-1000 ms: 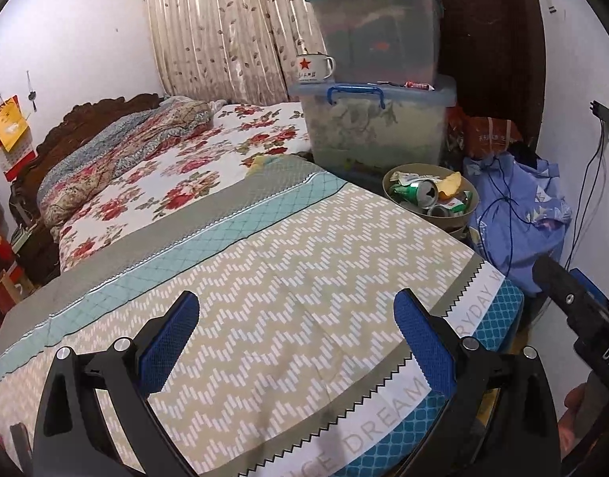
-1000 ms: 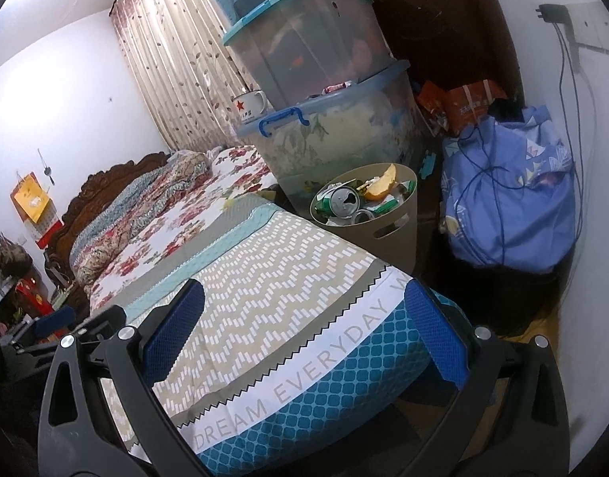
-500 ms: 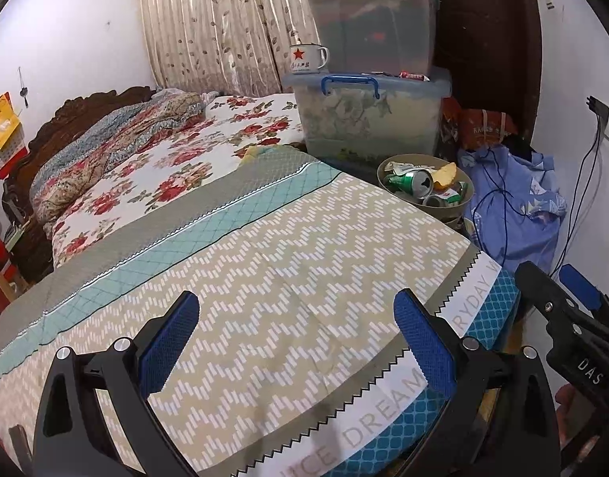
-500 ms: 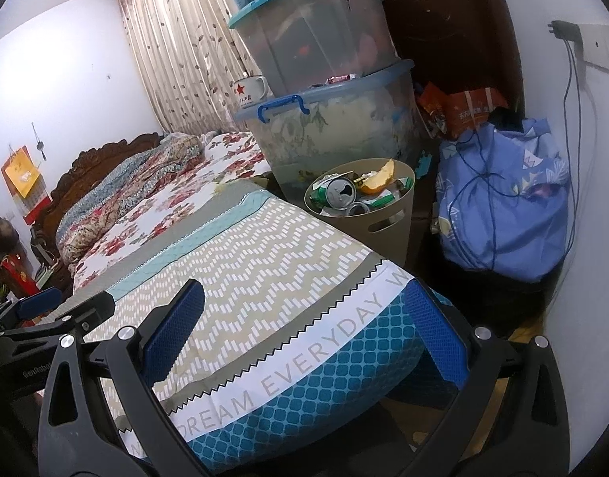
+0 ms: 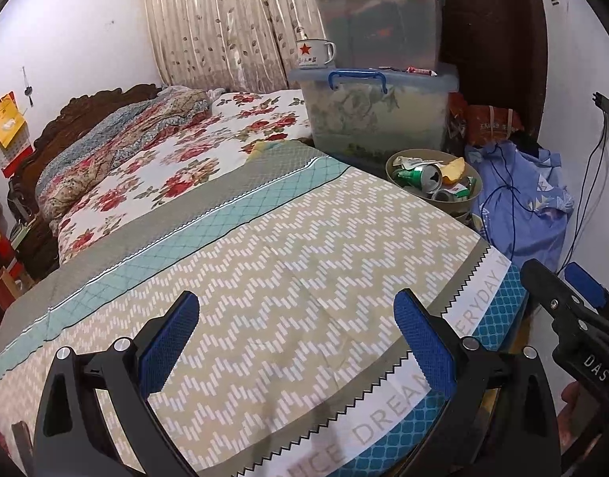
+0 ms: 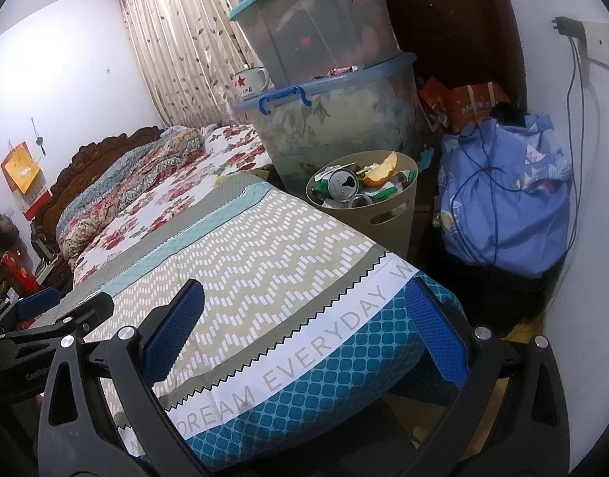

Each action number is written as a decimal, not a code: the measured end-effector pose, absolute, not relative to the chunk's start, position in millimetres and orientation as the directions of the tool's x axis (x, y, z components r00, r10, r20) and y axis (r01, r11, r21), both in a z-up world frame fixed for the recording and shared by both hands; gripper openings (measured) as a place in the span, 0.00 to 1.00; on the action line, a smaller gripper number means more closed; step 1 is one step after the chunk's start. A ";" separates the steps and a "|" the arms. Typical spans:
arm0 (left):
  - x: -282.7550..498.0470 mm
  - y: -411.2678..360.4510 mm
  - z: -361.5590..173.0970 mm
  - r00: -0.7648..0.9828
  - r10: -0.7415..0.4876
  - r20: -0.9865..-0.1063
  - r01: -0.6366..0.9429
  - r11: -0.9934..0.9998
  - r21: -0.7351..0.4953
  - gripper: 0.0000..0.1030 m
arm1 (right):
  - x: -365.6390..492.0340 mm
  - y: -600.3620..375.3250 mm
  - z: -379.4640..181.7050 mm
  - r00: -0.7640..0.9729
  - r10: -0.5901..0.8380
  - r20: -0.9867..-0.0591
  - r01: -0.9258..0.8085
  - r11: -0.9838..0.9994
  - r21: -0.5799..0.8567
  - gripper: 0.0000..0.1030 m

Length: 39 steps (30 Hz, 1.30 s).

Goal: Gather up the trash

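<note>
Both tools are spread wide and hold nothing. The left tool (image 5: 296,342) hangs over the zigzag bedspread at the foot of the bed (image 5: 264,262); the right tool (image 6: 304,330) hangs at the bed's corner, over the printed hem. No loose trash shows on the bedspread in either view. What trash can be seen sits in the bin (image 6: 403,218), which stands on the floor just beside the bed's far corner, in front of the stacked boxes (image 6: 336,119): cans (image 6: 344,185), a yellow peel (image 6: 382,171) and wrappers heaped to the rim. The bin lies ahead and to the right of both tools, across the bed's corner. The right tool looks nearer, with an open path past the hem, so any reach for the bin is probably its job.
</note>
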<state>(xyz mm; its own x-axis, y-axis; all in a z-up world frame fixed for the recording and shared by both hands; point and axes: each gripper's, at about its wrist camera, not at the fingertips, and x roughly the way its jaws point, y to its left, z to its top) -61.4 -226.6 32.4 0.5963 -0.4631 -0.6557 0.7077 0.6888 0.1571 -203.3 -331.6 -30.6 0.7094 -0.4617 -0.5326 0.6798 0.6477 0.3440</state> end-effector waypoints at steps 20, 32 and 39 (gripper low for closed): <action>-58.4 -226.6 25.7 0.625 -0.423 -0.656 0.679 0.709 0.190 0.92 | -195.5 -332.2 -33.9 0.693 -0.450 -0.562 0.687 0.649 0.327 0.97; -56.9 -227.1 23.0 0.650 -0.399 -0.646 0.656 0.725 0.212 0.92 | -192.2 -330.5 -34.8 0.684 -0.452 -0.572 0.690 0.654 0.309 0.97; -57.1 -227.1 22.4 0.644 -0.404 -0.650 0.661 0.722 0.207 0.92 | -192.0 -330.3 -34.3 0.684 -0.452 -0.573 0.690 0.654 0.308 0.97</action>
